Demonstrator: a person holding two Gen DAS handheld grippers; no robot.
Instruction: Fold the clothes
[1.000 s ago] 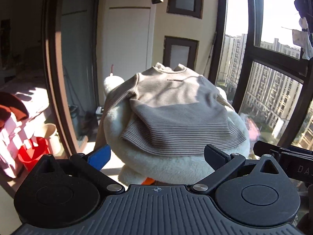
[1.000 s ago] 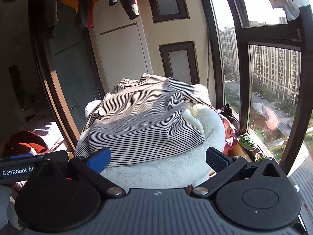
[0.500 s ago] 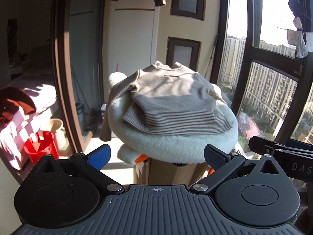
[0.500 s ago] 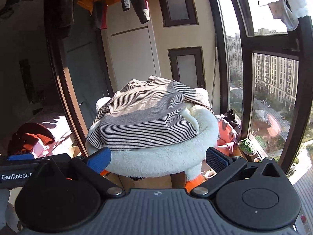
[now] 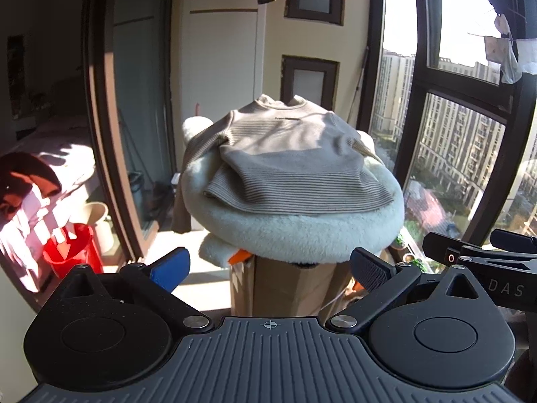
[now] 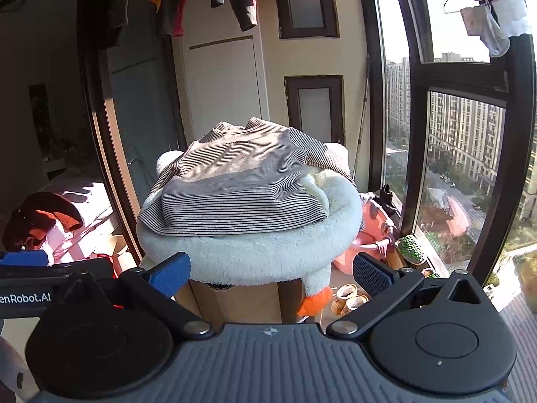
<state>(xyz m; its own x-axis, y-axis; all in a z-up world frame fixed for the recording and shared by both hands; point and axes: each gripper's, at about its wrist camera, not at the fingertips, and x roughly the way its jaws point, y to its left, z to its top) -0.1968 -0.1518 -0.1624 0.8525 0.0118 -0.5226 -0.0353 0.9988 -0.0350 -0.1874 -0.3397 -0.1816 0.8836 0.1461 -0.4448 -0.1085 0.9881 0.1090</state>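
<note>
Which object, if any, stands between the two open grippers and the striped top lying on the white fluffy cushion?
Nothing visible does. The striped top lies spread on the white cushion, which sits on a cardboard box. Only open air shows between it and the left gripper and the right gripper; both are open and empty.
</note>
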